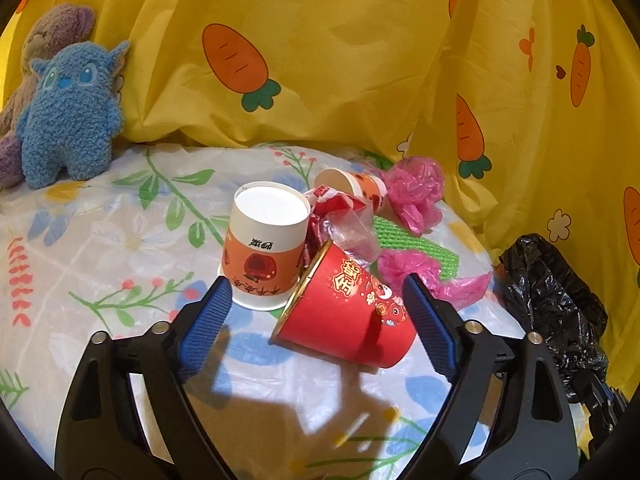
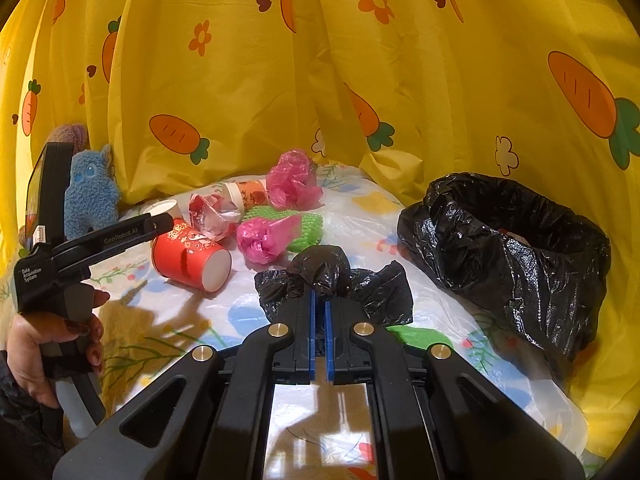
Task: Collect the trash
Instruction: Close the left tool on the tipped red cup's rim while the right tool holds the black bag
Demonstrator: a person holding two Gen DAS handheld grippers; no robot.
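While trash lies on the table (image 1: 120, 216):
Left claw (image 1: 318, 294): wide open around red cup (image 1: 348, 312), no grip.
Right claw (image 2: 320, 300): closed on black bag scrap (image 2: 332, 272).
Bin bag (image 2: 520, 248): two o'clock of right claw.

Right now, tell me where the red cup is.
The red cup lies on its side between the left gripper's open jaws, beside the upside-down orange cup.

Tipped cup (image 1: 344, 316) right of upturned cup (image 1: 264, 248), wrappers (image 1: 340, 220) behind
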